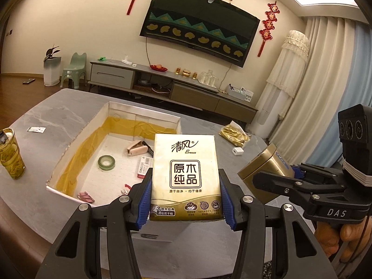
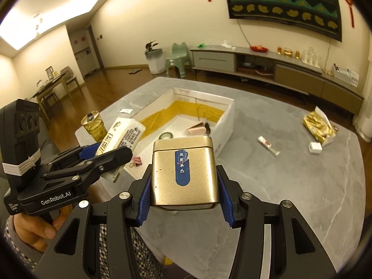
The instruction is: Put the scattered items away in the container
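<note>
Both tools loaded, mid-carry toward the box. My left gripper is clamped on a tissue pack, blue pads pressing its two long side edges; my right gripper is clamped on a gold tea tin, pads on its two opposite side walls. Both items hang in the air above the near edge of the grey table, just short of the white box with the yellow lining. Already lying in the box: a roll of tape, a pink stapler-like item, pink binder clips. Not yet collected on the table: a small white cube, a slim white stick, a gold bag, a small card. A glass of green tea stands to the left of the box. Judgement: the step in hand is transport, with release to follow. The next move calls for bringing each tool over the open box, lowering past the wall, and letting go on bare floor clear of the tape roll. Orientation: the tissue pack's long axis runs straight away from the left gripper, printed face toward the camera, top edge pointing at the box's far end. The tin stands lid-end away from the right gripper, label strip along that same axis, lid seated.
</note>
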The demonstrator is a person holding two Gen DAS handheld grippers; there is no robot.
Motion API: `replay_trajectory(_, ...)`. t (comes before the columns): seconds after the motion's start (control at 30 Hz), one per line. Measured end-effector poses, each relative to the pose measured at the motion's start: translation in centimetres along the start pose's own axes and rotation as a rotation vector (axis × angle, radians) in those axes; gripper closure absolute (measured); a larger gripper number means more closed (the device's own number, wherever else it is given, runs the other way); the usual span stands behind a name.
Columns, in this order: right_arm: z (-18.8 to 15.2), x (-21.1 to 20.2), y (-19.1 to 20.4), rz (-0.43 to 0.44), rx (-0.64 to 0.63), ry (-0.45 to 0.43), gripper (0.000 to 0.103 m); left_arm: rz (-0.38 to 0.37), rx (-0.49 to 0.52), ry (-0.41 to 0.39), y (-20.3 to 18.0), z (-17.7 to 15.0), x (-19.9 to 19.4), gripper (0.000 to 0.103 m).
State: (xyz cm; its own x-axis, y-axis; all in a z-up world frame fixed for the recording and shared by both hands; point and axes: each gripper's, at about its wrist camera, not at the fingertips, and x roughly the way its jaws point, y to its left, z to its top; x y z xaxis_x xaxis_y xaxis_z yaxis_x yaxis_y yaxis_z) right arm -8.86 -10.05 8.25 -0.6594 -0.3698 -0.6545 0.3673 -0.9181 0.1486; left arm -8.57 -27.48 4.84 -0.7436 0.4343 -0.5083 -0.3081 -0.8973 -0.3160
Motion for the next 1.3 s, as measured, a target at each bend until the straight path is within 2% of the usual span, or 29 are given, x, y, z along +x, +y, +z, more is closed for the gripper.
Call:
replay_trajectory(0.4,4.2,4.5,0.6,0.051,-0.044,0.051,0.050,0.046,-0.044,-0.016,4.6,3.1,0.8,0.051)
replay_trajectory(0.63,6.1,7.8,1.3,0.083,-0.074,0.090,0.050,0.064,-0.051,0.010,6.9,4.9,2.6,0.051)
replay_trajectory(0.9,8.6,12.6,1.5,0.128,-0.089,0.158,0.050,0.091,-0.068,0.097,9.6,5.4,5.0,0.051)
replay_trajectory(1.3,12.1,20.0,2.0,0.175,-0.085,0.258,0.050,0.136,0.073,0.249,9.6,3.6,8.2,0.051)
